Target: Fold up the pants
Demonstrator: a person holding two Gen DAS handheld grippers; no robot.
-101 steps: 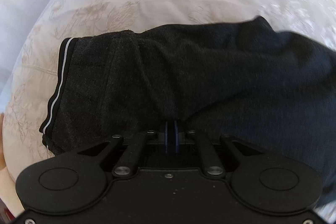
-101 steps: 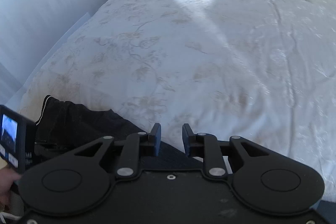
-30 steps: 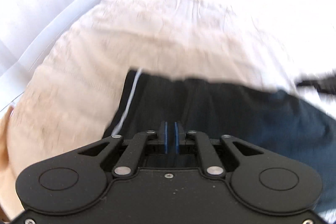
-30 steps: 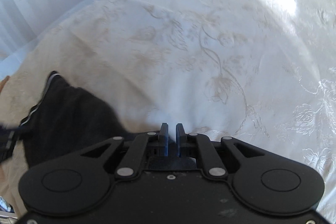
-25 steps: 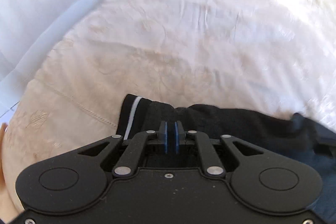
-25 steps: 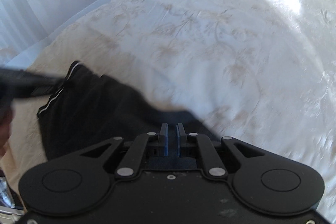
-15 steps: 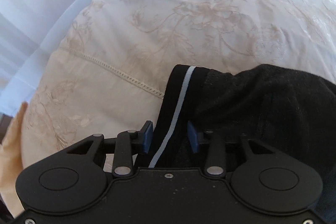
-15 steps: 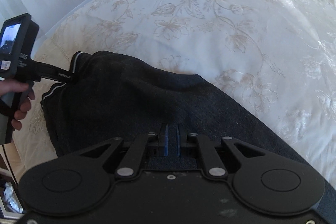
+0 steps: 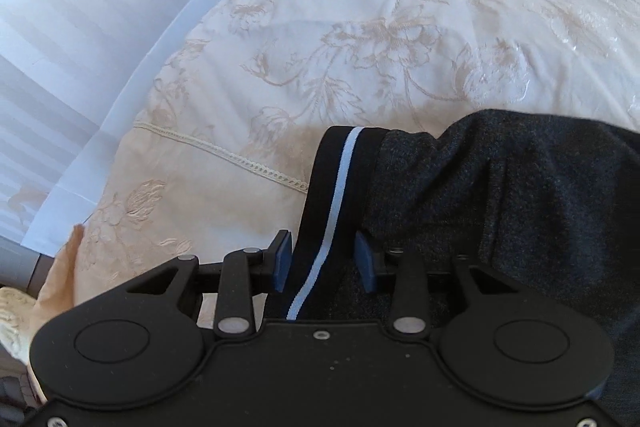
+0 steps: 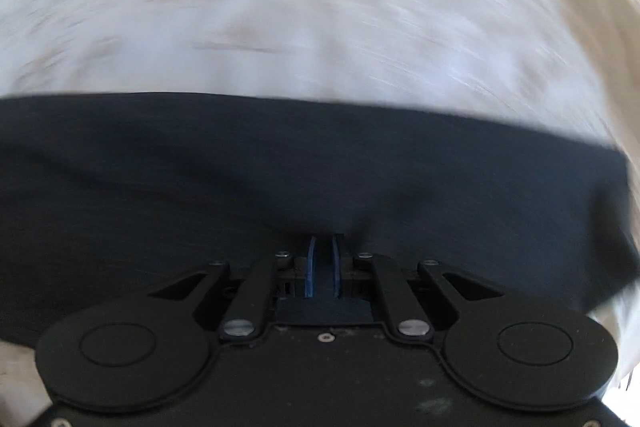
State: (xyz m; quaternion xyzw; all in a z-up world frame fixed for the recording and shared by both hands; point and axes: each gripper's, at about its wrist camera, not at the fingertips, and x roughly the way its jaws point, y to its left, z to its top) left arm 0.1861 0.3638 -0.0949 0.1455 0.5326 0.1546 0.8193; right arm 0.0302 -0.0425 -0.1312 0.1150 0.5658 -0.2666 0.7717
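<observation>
The dark charcoal pants (image 9: 520, 195) lie on the white embroidered bedspread (image 9: 380, 39). Their black waistband with a pale blue stripe (image 9: 336, 195) runs between the fingers of my left gripper (image 9: 325, 259), which is open around it without pinching. In the blurred right wrist view the pants (image 10: 280, 167) spread as a wide dark band across the bed, and my right gripper (image 10: 323, 267) is shut on a fold of the fabric. The rest of the legs is out of view.
The bed's edge (image 9: 168, 147) with a lace seam lies left of the waistband, with a white striped wall (image 9: 80, 27) beyond it. The bedspread (image 10: 320, 19) stretches beyond the pants in the right wrist view.
My left gripper has opened and let go of the waistband, which now lies on the bed. My right gripper stays shut on the fabric and has swung fast, blurring its view.
</observation>
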